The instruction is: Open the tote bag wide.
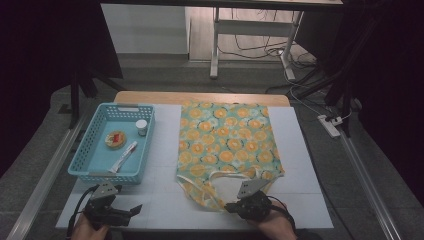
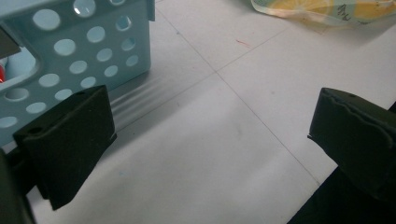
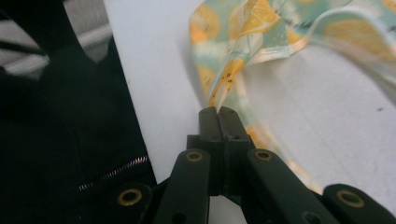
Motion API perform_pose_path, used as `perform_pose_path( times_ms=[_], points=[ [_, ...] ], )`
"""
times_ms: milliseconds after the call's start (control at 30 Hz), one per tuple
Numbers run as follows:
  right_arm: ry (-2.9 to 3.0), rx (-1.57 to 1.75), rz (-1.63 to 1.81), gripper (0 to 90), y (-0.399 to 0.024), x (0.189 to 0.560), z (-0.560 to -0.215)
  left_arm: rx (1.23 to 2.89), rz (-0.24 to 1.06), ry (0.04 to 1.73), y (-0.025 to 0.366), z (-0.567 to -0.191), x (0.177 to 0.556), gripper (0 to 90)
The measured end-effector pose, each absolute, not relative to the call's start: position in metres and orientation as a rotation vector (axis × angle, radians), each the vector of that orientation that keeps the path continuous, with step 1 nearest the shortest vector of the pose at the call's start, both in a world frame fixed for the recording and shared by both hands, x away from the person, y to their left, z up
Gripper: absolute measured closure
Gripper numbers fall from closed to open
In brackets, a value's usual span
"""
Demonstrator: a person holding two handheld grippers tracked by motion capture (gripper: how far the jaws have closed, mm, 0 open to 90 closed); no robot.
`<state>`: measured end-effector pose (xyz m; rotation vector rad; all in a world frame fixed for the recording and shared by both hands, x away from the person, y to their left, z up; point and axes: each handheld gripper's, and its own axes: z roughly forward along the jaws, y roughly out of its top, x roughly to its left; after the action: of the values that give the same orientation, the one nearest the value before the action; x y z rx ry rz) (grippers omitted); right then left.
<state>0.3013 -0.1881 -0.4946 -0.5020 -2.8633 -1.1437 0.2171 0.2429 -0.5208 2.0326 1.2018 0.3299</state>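
A teal garment with an orange-slice print [image 1: 227,145] lies flat on the white table cover [image 1: 305,160], its straps and neckline toward me. My right gripper [image 1: 228,207] sits at the garment's near edge, shut on a strap of the printed fabric [image 3: 219,95], which rises from between the closed jaws. My left gripper [image 1: 136,208] rests low at the near left of the table, open, with bare white cover between its jaws [image 2: 210,135]. The garment's corner [image 2: 322,9] shows at the far top right of the left gripper view.
A light blue perforated basket [image 1: 95,172] stands at the left, holding a small white jar [image 1: 141,127], a round tape roll [image 1: 115,139] and a white tube [image 1: 123,156]. The basket's wall [image 2: 84,56] is close to my left gripper. The table's near edge is just behind both grippers.
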Motion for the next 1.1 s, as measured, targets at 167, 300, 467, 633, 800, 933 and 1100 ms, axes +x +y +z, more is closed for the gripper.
perform_pose_path(
  times_ms=[167,300,467,633,800,933,1100],
  points=[
    [-2.816,-0.56,-1.22,90.0,-0.194,0.314,-0.484,2.02,0.331,1.205,0.244,-0.521,0.217,0.5],
    [-2.818,-0.577,-1.245,90.0,-0.195,0.325,-0.477,2.022,0.333,1.204,0.244,-0.521,0.217,0.5],
    [-2.849,-0.582,-1.219,90.0,-0.191,0.343,-0.475,2.015,0.33,1.209,0.244,-0.521,0.217,0.6],
    [-2.869,-0.628,-1.218,90.0,-0.191,0.364,-0.471,2.002,0.325,1.214,0.246,-0.521,0.217,0.7],
    [-2.881,-0.69,-1.238,90.0,-0.192,0.39,-0.467,1.999,0.325,1.216,0.246,-0.521,0.217,0.9],
    [-2.893,-0.728,-1.232,90.0,-0.191,0.41,-0.468,1.998,0.323,1.219,0.246,-0.521,0.217,1.0],
    [-2.895,-0.757,-1.247,90.0,-0.187,0.434,-0.467,1.995,0.322,1.22,0.247,-0.521,0.217,1.1]
  ],
)
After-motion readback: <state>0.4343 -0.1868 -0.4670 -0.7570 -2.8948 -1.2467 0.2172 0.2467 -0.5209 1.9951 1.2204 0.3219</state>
